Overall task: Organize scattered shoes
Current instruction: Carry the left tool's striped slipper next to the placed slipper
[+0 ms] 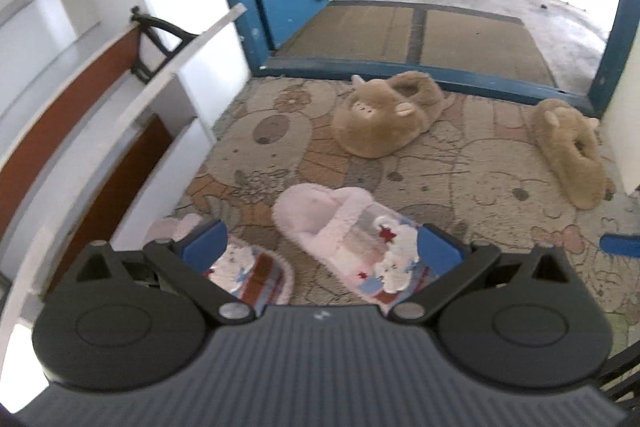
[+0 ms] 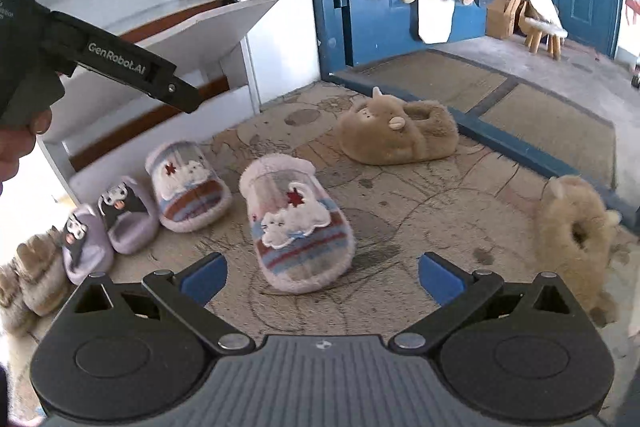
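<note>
While both grippers gape empty, left gripper (image 1: 320,247) above pink striped cat slipper (image 1: 344,239), right gripper (image 2: 320,277) view alone showing lilac cartoon slippers (image 2: 120,219) beside white shoe cabinet (image 2: 168,39).

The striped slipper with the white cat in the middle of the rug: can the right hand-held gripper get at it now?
Probably yes. The right hand-held gripper is open, and the striped cat slipper lies straight ahead on the rug with nothing between them.

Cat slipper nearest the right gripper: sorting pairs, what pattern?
Pink fleece cat slipper, red-and-blue stripes, white cat, red star; right wrist view.
</note>
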Available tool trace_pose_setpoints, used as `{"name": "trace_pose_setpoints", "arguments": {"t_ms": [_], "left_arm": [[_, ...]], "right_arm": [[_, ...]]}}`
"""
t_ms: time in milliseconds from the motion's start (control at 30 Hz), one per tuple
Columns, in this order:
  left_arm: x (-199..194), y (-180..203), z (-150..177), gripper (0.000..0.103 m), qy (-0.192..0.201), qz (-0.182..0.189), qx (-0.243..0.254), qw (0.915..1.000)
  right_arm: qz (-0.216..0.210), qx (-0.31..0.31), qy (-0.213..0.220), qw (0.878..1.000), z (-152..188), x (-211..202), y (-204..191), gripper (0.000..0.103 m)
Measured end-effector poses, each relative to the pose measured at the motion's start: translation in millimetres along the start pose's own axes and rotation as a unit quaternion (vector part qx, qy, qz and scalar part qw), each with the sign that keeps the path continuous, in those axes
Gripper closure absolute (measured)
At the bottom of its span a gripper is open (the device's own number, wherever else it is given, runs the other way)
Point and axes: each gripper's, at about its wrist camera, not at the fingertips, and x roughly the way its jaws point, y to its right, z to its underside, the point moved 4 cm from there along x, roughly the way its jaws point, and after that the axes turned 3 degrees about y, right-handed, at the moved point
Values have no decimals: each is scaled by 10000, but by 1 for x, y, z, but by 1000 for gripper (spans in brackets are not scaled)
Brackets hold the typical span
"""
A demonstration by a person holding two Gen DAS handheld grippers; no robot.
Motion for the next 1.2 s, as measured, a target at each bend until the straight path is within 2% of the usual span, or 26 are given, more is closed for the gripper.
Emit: {"name": "trace_pose_setpoints", "arguments": {"t_ms": [100,167,300,400,500,600,667,867,933,1033,1100,1133,1200], "left_arm": [[16,-2,2,0,-84,193,-66,9998],[28,-2,2,0,-100,189,14,9998],[57,0,-2,0,-100,200,215,9995],[80,1,-4,0,-157,258,184,9994],[113,2,-2,0,-289,371,52,9989],[146,1,5,0,-436,514,-76,9977],[157,2,10,0,-497,696,-149,9962],[180,14,18,0,-584,1209,-227,9907],[179,23,21,4,-543,1356,-65,9893],[181,31,25,10,-562,1314,258,9894],[184,33,28,20,-627,1243,460,9892],[186,32,29,21,-697,1241,525,9884],[188,31,29,29,-741,1268,551,9876]], "right_arm": [[212,-522,-271,9980,-17,5,-5,1],[212,-1089,-460,9928,-28,12,-7,1],[64,-1680,-526,9844,-46,33,2,1],[-150,-1447,-419,9885,-45,59,13,1],[-534,-948,-381,9933,-22,105,22,7],[-817,-553,-441,9941,3,132,21,14],[-952,-288,-627,9931,26,151,19,18],[-1073,-74,-810,9909,39,166,18,19],[-1113,-2,-871,9900,44,170,18,18],[-1174,105,-962,9884,50,178,18,18],[-1214,177,-1022,9872,55,182,18,18],[-1234,213,-1052,9865,57,185,18,18],[-1307,303,-1032,9856,57,188,14,18]]}}
